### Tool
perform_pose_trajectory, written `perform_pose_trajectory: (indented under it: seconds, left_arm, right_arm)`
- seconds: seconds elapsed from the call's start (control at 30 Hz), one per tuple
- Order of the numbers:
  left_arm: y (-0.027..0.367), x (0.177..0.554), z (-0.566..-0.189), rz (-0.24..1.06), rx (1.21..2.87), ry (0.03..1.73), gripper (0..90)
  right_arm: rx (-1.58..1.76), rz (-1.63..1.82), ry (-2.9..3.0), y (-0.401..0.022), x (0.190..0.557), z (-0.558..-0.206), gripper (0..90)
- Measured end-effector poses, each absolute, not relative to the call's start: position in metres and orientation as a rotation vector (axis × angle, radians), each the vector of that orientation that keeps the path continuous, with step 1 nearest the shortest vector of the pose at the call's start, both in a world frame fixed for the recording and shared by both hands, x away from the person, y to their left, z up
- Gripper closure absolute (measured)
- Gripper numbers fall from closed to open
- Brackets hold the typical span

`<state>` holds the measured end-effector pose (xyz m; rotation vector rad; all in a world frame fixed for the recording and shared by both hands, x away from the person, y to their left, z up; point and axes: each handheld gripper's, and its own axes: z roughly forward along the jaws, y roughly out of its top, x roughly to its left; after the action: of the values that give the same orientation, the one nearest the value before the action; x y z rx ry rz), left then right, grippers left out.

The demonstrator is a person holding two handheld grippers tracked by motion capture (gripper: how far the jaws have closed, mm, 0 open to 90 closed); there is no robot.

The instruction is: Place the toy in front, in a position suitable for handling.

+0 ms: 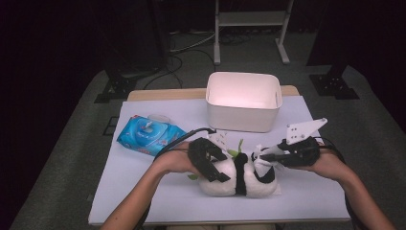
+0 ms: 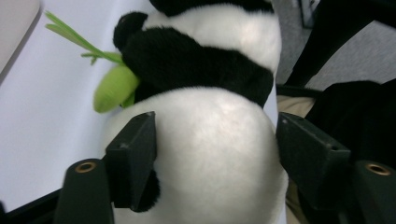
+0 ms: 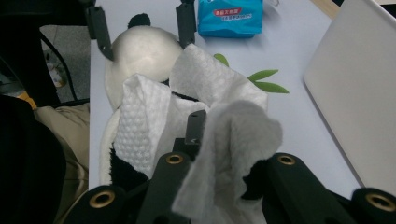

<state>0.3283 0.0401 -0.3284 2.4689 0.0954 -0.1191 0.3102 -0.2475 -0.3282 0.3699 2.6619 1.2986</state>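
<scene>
Right tool (image 3: 219, 154) pads hidden under wipe (image 3: 224, 140); panda (image 3: 140, 51) half covered.

Black gripper (image 1: 225, 165) jaws, brass screws, grey plate

The blue wipes pack (image 3: 229, 17) bears a red label with unreadable white characters.

A dim recording lab: a covered table (image 1: 143, 191) stands on grey carpet, black stand feet (image 1: 335, 86) at two o'clock, loose cables (image 1: 191, 48) at eleven.
</scene>
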Motion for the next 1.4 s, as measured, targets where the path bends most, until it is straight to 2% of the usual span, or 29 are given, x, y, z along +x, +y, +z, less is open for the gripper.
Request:
perform_pose_trajectory:
  seconds: [0.27,0.73,0.8,0.93,1.07,1.4]
  left_arm:
    - [0.038,0.341,-0.313,-0.094,2.446,0.105,37.8]
    - [0.024,0.366,-0.332,-0.152,2.455,0.155,49.6]
    - [0.021,0.368,-0.336,-0.16,2.455,0.153,55.7]
    - [0.014,0.369,-0.344,-0.165,2.466,0.109,74.0]
    - [0.014,0.372,-0.34,-0.153,2.453,0.122,77.0]
    - [0.005,0.375,-0.321,-0.084,2.463,0.068,77.6]
  right_arm:
    - [0.32,1.303,2.677,-0.247,0.302,-0.329,76.6]
    - [0.288,1.321,2.683,-0.249,0.295,-0.331,76.2]
    - [0.28,1.322,2.682,-0.25,0.294,-0.331,76.1]
    - [0.283,1.315,2.679,-0.251,0.294,-0.33,75.9]
    - [0.282,1.306,2.647,-0.252,0.293,-0.328,76.1]
    - [0.291,1.309,2.606,-0.255,0.296,-0.32,77.0]
